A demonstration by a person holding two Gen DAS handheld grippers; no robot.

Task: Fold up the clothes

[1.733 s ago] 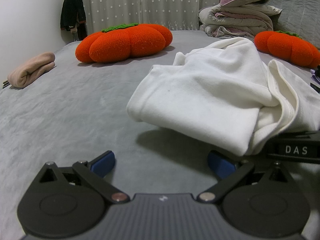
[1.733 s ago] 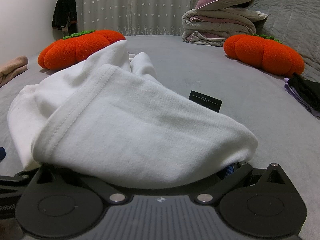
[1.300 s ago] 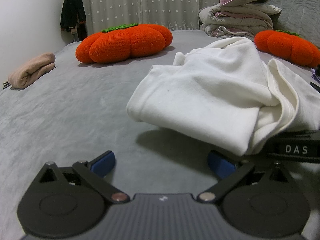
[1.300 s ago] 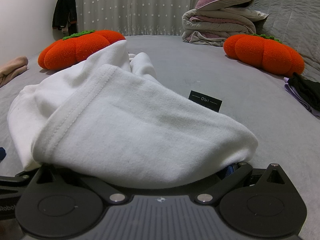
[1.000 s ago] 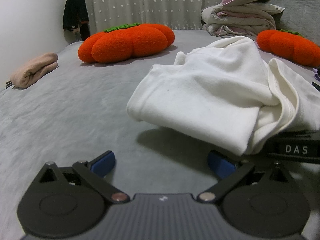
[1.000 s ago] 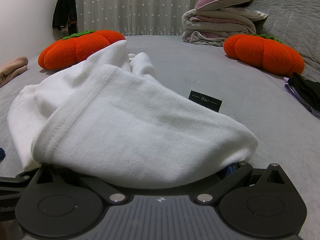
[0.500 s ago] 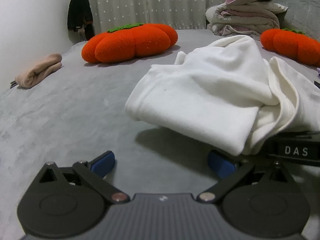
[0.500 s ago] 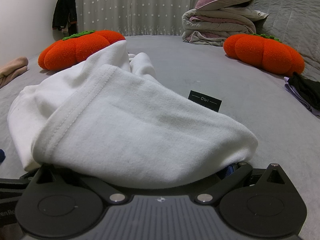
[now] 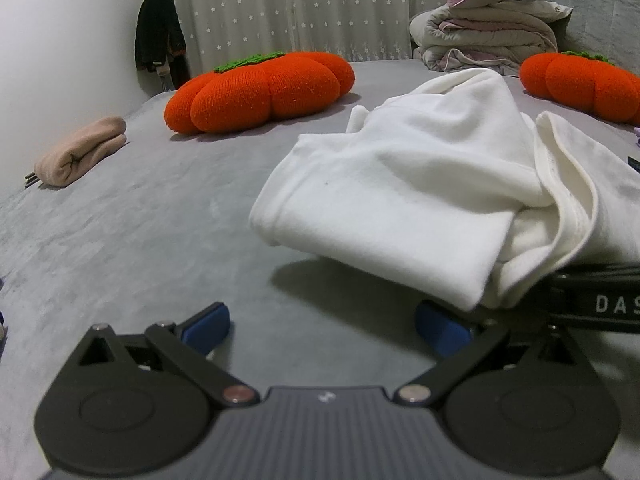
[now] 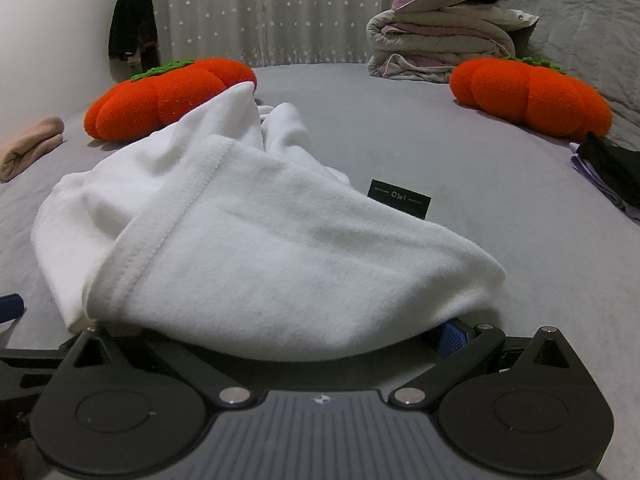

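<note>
A white garment (image 9: 400, 200) lies crumpled on the grey bed (image 9: 140, 220). In the left wrist view my left gripper (image 9: 324, 325) is open just short of the garment's near left corner, and only bedsheet shows between its blue fingertips (image 9: 208, 324). The garment (image 10: 260, 240) is draped over the front of my right gripper (image 10: 320, 338). That gripper's arms are spread wide. One blue pad (image 10: 452, 338) peeks out at the right and the other is hidden under the cloth. The right gripper's black body (image 9: 600, 304) shows under the garment's right end.
Two orange pumpkin cushions (image 10: 168, 96) (image 10: 532, 96) sit at the back. A rolled beige garment (image 9: 80, 152) lies far left. Folded quilts with a pillow (image 10: 440, 40) are stacked at the back right. A black tag (image 10: 400, 196) and dark clothes (image 10: 608, 164) lie to the right.
The left wrist view has drifted slightly, so the cushion and beige roll sit a little further right and lower. The garment and right gripper have not moved.
</note>
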